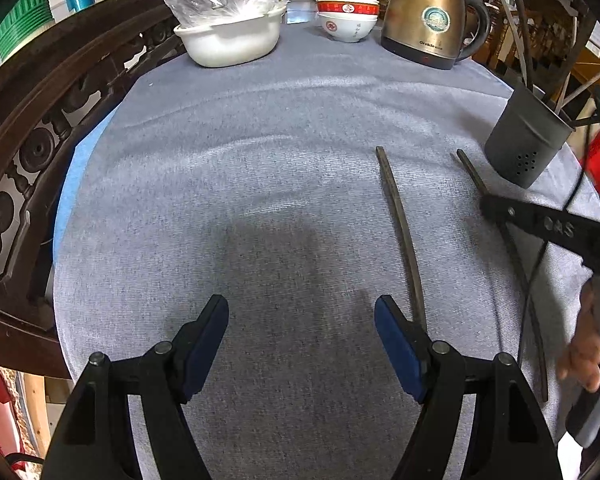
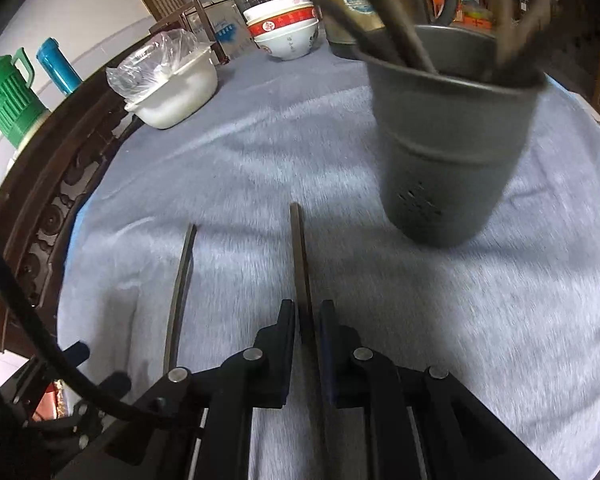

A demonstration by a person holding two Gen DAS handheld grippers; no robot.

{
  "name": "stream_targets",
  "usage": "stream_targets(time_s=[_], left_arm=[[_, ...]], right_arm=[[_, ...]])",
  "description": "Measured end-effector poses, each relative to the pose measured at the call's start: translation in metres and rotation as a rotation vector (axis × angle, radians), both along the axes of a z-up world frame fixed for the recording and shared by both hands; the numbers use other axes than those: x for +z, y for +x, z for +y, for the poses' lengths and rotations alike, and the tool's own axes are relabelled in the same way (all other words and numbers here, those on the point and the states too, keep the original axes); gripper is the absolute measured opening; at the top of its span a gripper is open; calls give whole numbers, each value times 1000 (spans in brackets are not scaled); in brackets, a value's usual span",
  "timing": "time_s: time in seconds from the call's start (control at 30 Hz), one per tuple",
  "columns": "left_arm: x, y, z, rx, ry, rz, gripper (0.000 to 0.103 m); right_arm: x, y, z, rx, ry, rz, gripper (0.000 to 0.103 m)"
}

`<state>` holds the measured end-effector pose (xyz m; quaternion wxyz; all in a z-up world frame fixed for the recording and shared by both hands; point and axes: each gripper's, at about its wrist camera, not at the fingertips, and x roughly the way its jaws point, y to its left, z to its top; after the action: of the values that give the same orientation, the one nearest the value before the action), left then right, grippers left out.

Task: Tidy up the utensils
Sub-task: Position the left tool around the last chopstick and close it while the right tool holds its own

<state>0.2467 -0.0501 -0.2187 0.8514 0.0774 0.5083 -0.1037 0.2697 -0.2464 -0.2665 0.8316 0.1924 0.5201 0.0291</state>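
Two dark chopsticks are on the grey-blue tablecloth. One chopstick [image 1: 402,232] [image 2: 180,280] lies loose, just right of my left gripper [image 1: 302,310], which hovers open with nothing between its blue pads. The other chopstick [image 1: 470,172] [image 2: 300,252] runs lengthwise between the pads of my right gripper [image 2: 307,306] [image 1: 487,205], which is shut on it; whether it is off the cloth I cannot tell. A grey perforated utensil holder [image 1: 528,140] [image 2: 452,152] stands just beyond and to the right of that chopstick's far end, with several dark utensils in it.
At the table's far end stand a white tub [image 1: 232,40] with a plastic bag, stacked red-and-white bowls [image 1: 346,16] and a brass kettle [image 1: 428,16]. A carved dark wood rail [image 1: 40,128] curves along the left edge. A person's hand [image 1: 584,356] holds the right gripper.
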Motion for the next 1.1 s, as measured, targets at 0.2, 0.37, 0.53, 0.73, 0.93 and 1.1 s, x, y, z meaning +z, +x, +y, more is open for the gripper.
stream_targets(time_s=[0.2,0.37,0.53,0.73,0.93,1.1], left_arm=[[1,-2,-5,-12,17,-10,76],[1,-2,-11,-21,32,-16,76],[3,2,-15,-30,48,-23,76],[6,5,-21,-48,63,-34,76],[9,22,-34,-88,34,-10,76],[7,44,-42,-113,-23,42,76]], right_arm=[[-2,10,-4,-20,-2,-2,14],[-1,4,-3,1,-52,-16,8],[-2,-4,-14,-11,-14,10,8],[-4,-18,-28,-29,54,43,8],[-5,-22,-32,-36,87,49,8],[-5,-22,-31,-29,81,38,8]])
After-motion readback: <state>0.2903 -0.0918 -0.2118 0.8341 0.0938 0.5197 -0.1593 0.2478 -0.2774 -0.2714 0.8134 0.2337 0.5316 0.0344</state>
